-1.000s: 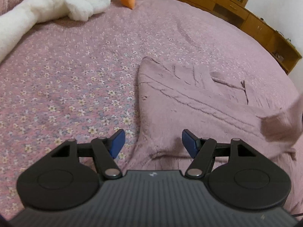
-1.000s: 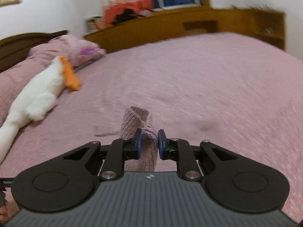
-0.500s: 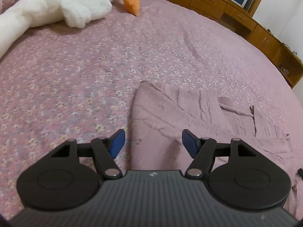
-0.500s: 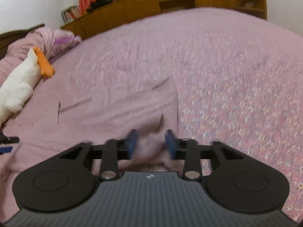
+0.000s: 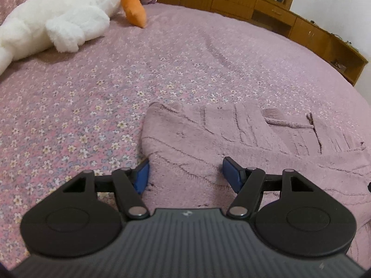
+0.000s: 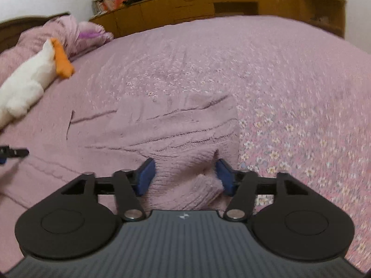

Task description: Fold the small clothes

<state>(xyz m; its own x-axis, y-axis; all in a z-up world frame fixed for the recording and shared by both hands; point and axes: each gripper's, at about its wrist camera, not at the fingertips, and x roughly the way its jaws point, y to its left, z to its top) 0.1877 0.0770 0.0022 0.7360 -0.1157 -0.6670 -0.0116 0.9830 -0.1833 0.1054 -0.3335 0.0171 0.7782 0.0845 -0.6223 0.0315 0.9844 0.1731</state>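
Both our grippers point down at a slant over the bed, low above the garment.

Left gripper (image 5: 185,173): jaws apart and closing. The near left part of the mauve knit sweater (image 5: 231,143) lies between and under the blue pads (image 5: 142,176). The left pad sits right at the sweater's left edge, the right pad over the fabric. No pinch visible, pads don't press on it.

Right gripper (image 6: 185,176): jaws also apart and closing. A raised fold of the sweater (image 6: 176,139) sits between the pads (image 6: 146,176). The right pad looks close to or touching the bunched fabric; we can't tell if it really makes contact. The left pad stands clear of it.

The sweater is spread flat on the floral pink bedspread (image 5: 92,97), just ahead of both grippers. In the left view it runs off to the right; in the right view it runs off to the left. Its right edge ends just beyond the right gripper's right pad.

Far left: white plush toy (image 5: 58,20) with an orange part, well apart from the sweater. Wooden cabinets (image 5: 266,11) along the far side.

Hard to read: the right view is motion-blurred. The sweater's near hem is hidden under both gripper bodies. A dark gripper tip (image 6: 14,153) pokes in at the right view's left edge, mostly cut off. No hands visible.
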